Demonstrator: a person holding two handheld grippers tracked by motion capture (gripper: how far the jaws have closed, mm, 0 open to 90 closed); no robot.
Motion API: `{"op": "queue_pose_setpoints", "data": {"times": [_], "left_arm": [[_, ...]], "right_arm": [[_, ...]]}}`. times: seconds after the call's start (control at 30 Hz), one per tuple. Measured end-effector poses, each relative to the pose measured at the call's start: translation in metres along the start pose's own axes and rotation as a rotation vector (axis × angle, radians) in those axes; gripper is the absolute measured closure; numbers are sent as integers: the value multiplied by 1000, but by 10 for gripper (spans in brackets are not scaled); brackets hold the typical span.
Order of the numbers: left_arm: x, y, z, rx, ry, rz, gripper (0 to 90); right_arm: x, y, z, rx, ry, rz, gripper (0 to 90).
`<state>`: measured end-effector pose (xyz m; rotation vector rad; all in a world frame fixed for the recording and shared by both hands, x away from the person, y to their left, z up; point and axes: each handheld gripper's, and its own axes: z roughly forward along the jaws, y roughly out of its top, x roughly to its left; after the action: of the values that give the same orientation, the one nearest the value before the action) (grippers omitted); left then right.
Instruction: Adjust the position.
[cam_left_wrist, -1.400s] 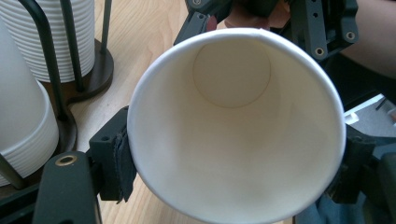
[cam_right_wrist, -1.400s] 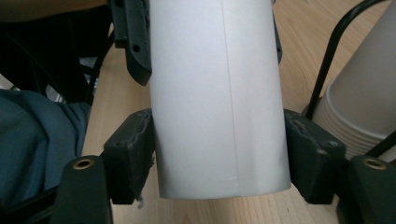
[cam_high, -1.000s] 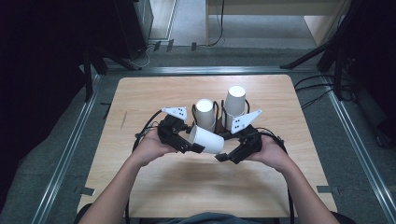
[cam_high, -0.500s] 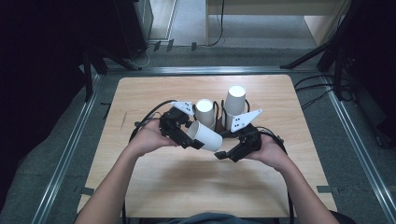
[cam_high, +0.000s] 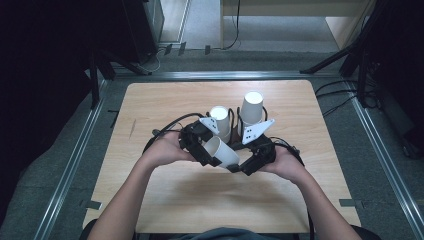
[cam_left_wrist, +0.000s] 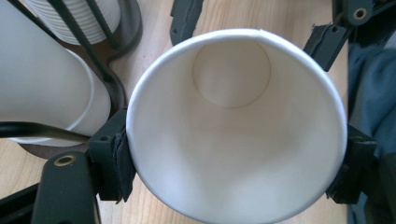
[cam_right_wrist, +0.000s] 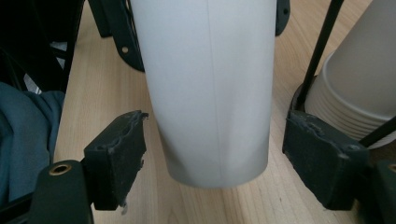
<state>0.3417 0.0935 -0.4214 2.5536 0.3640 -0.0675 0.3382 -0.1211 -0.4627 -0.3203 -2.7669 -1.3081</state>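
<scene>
No brand, logo or writing could be read anywhere, just plain surfaces.

From the high view, a white paper cup (cam_high: 221, 153) lay tipped on its side above the wooden desk (cam_high: 165, 200), between the two hands, with its open mouth toward the left gripper (cam_high: 202, 150) and its base toward the right gripper (cam_high: 243, 165). Just behind it stood two stacks of white cups (cam_high: 251, 107) in a dark wire holder (cam_high: 235, 120).

In the left gripper view, the cup was seen mouth-on: clean white inside, round bottom disc, thin rolled rim. The left fingers (cam_left_wrist: 116, 158) pinched that rim on both sides. The cup stacks and the black holder wires sat at the upper left.

In the right gripper view, the cup's outside was smooth matte white with one faint seam down the middle, narrowing to the base. The right fingers (cam_right_wrist: 116, 154) were spread on either side of the base with gaps showing, not touching it, though they'd just been closing in a bit. Stacked cup rims (cam_right_wrist: 345, 112) showed on the right.
</scene>
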Motion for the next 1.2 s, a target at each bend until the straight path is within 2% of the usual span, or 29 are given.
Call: {"op": "queue_pose_setpoints", "data": {"times": [0.13, 0.2, 0.33, 0.47, 0.57, 0.67, 0.73, 0.8, 0.83, 0.87, 0.93, 0.97, 1.17, 1.2], "left_arm": [[-1, 1, 6, 12, -5, 8, 211], [-2, 1, 8, 18, -5, 10, 211], [-4, 0, 10, 22, -1, 19, 208], [-5, -1, 10, 21, 0, 34, 202], [-5, -2, 10, -5, 5, 20, 190], [-1, -4, 8, -44, -27, -23, 155], [2, -6, 4, -83, -30, -49, 114], [3, -6, 3, -97, -29, -63, 100], [4, -7, 2, -112, -27, -68, 100], [6, -9, 0, -146, -26, -92, 99], [6, -11, -2, -158, -30, -96, 100], [7, -13, -3, -186, -48, -103, 99], [6, -16, -5, -211, -44, -114, 99], [6, -16, -5, -216, -54, -121, 94]], "right_arm": [[1, -1, 11, 21, -4, -5, 226], [1, -1, 18, 31, 7, -9, 259], [3, -1, 21, 46, 15, -23, 310], [4, -1, 22, 58, 23, -33, 322], [5, 0, 21, 63, 13, -43, 322], [4, 0, 18, 54, 12, -38, 322], [2, 0, 15, 45, 2, -39, 321], [2, 0, 14, 38, 4, -33, 321], [1, -1, 13, 31, 2, -32, 321], [0, -1, 10, 23, 1, -26, 321], [0, -1, 9, 19, -4, -19, 321], [-1, -1, 7, 9, -5, -22, 321], [-3, -1, 2, -1, -12, -16, 321], [-3, -1, 1, -3, -12, -8, 321]]}}
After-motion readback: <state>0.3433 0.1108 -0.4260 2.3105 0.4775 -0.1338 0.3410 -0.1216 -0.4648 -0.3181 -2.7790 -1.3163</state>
